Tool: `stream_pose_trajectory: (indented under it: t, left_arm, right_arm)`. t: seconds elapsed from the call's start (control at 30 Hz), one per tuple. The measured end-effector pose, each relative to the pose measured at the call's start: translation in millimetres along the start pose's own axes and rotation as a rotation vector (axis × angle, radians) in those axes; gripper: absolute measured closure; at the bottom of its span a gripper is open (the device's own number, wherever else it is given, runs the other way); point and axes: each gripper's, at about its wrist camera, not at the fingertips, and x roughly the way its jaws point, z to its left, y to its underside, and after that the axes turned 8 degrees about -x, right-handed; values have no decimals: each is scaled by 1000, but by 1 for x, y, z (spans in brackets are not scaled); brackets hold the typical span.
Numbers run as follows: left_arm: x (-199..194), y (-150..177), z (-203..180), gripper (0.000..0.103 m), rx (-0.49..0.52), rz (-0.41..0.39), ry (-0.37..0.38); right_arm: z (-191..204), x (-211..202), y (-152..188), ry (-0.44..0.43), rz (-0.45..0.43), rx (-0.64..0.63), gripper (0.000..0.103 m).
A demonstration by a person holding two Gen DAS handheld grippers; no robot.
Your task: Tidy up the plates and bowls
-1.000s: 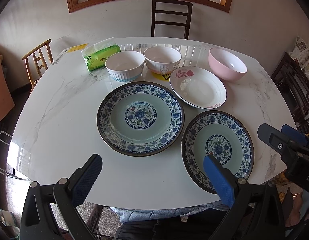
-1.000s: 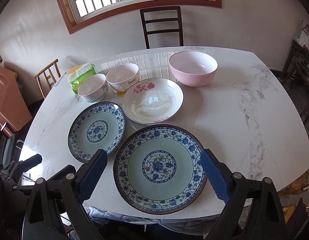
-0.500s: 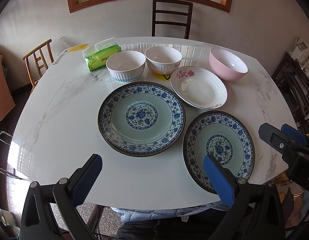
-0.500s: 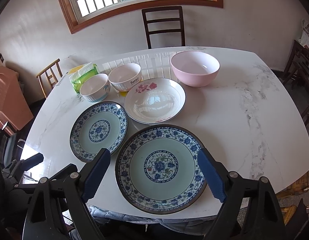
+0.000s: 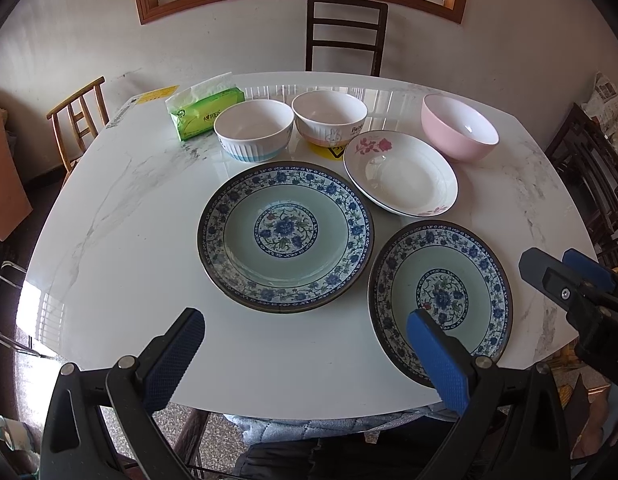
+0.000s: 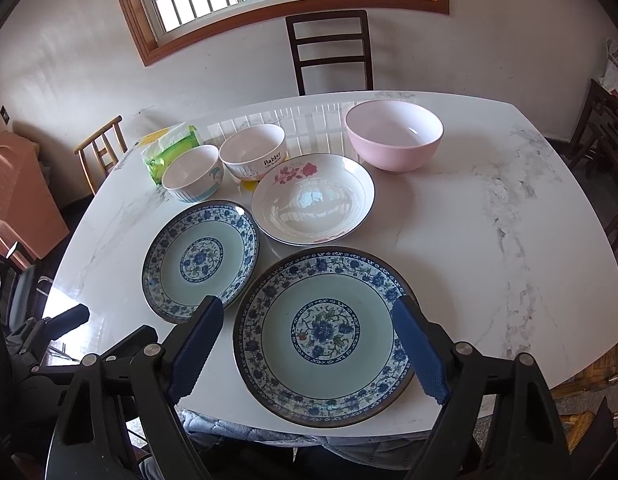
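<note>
Two blue-patterned plates lie side by side on the white marble table point(image 5: 129, 220): one point(image 5: 285, 236) in the middle, one point(image 6: 325, 332) at the near edge. Behind them sit a white flower plate point(image 6: 313, 200), a pink bowl point(image 6: 393, 136), a rabbit bowl point(image 6: 253, 152) and a ribbed bowl point(image 6: 193, 174). My left gripper point(image 5: 305, 332) hovers open over the near table edge, holding nothing. My right gripper point(image 6: 307, 312) hangs above the near plate; its jaws are closing, the plate shows between them, and the pads do not touch it.
A green tissue pack point(image 5: 205, 112) lies at the back left by the ribbed bowl. A dark chair point(image 5: 345, 32) stands behind the table and a wooden chair point(image 5: 79, 116) at its left. Dark furniture point(image 5: 593, 176) lines the right side.
The right gripper's fingers have drawn a little closer together. The left gripper and all the dishes are where they were.
</note>
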Motion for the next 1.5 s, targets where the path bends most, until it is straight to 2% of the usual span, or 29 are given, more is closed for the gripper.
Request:
stream_pose_trajectory:
  t: [0.37,0.5,0.87,1.03,1.17,1.3,1.5]
  left_arm:
    - [5,0,3,0,-9,9,-2]
    - [7,-1,7,0,-19,14,8]
    - [11,-14,38,1,-100,11,44]
    - [17,-21,61,9,-156,28,77]
    - [25,-26,76,14,-193,43,76]
    - [37,-30,91,28,-238,76,102]
    - [52,-38,111,31,-305,104,136]
  right_arm:
    - [0,1,1,-5,3,0,19]
    - [0,1,2,-20,1,3,24]
    - [-3,8,-1,-154,-9,19,32]
    - [-3,20,-2,-240,6,29,41]
    - [-1,31,-4,-272,27,24,48]
    - [-2,46,-5,-317,65,43,57]
    - [0,66,-12,-367,107,54,64]
